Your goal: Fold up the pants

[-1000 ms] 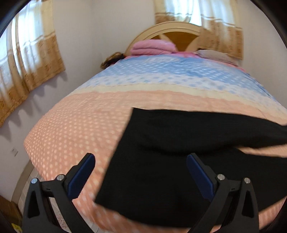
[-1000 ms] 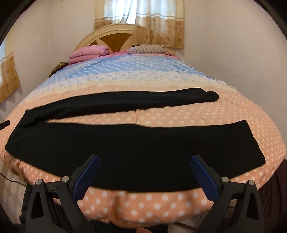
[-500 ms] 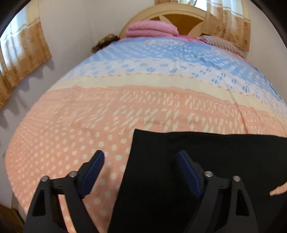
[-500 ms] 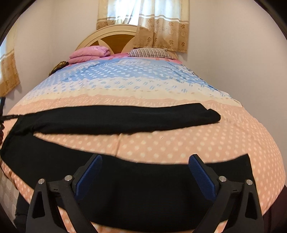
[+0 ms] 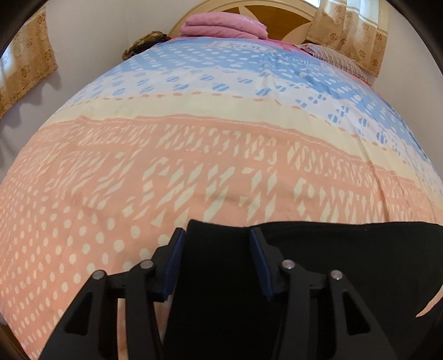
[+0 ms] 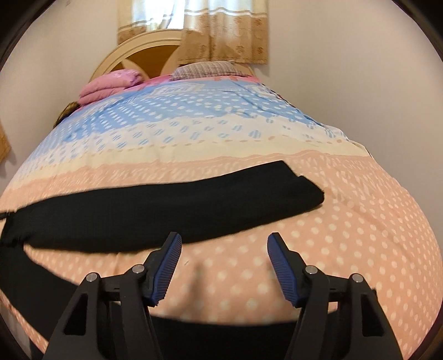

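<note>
Black pants lie spread flat on the bed. In the left wrist view their waist end [image 5: 318, 265] fills the lower middle and right. My left gripper [image 5: 216, 235] is open, its jaws straddling the waist corner close above the cloth. In the right wrist view the far leg [image 6: 166, 210] runs across the middle and the near leg [image 6: 221, 332] lies under the gripper body. My right gripper [image 6: 223, 241] is open and empty, low over the bare bedspread between the two legs.
The bedspread [image 5: 193, 166] is peach with white dots, then cream and blue bands. A folded pink blanket [image 5: 224, 25] and a pillow [image 6: 207, 69] lie by the wooden headboard [image 6: 149, 52]. Walls and curtains stand close on both sides.
Both grippers have moved forward and down toward the bed, and their jaws have narrowed. The left one now straddles the waist corner; the right one has passed over the near leg.
</note>
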### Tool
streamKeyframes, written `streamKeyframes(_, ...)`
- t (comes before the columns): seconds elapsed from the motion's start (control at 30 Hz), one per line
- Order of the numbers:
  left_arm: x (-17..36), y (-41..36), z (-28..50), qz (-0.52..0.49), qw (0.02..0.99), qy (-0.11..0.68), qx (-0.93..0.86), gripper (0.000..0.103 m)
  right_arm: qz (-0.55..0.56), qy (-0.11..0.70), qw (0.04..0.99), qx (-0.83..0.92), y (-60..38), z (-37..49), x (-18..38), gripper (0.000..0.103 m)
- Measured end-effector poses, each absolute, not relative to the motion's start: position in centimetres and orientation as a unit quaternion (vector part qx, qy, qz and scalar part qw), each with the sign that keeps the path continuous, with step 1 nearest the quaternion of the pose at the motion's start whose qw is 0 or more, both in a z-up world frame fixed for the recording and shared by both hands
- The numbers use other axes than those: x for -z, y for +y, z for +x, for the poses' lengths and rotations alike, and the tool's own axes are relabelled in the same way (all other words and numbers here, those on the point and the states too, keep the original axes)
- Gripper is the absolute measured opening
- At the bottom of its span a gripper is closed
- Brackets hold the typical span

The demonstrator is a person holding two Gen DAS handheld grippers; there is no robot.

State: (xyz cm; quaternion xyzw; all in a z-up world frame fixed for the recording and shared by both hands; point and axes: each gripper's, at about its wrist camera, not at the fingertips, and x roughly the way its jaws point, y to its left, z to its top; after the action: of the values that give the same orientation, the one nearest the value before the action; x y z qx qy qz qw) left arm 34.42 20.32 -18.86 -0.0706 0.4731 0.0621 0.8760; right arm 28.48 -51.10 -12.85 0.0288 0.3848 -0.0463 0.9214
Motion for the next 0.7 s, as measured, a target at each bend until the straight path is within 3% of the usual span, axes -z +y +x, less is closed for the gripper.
streamKeyframes(0.13,19.1,20.5,34.8,-0.077,0.877,0.471,-0.050,0.050,0.036,0.386,0.920,0.060,-52.5,29.9,12.5,0.066)
streamKeyframes(0.37,18.8,20.8,34.8,-0.095,0.882,0.462,-0.023,0.028,0.038,0.385,0.917,0.094,-55.9,32.7,11.5,0.057)
streamKeyframes(0.7,19.0,20.6,35.3,-0.097,0.883,0.458,-0.022,0.030,0.068,0.416,0.900,0.111,-60.7,39.0,12.2,0.055)
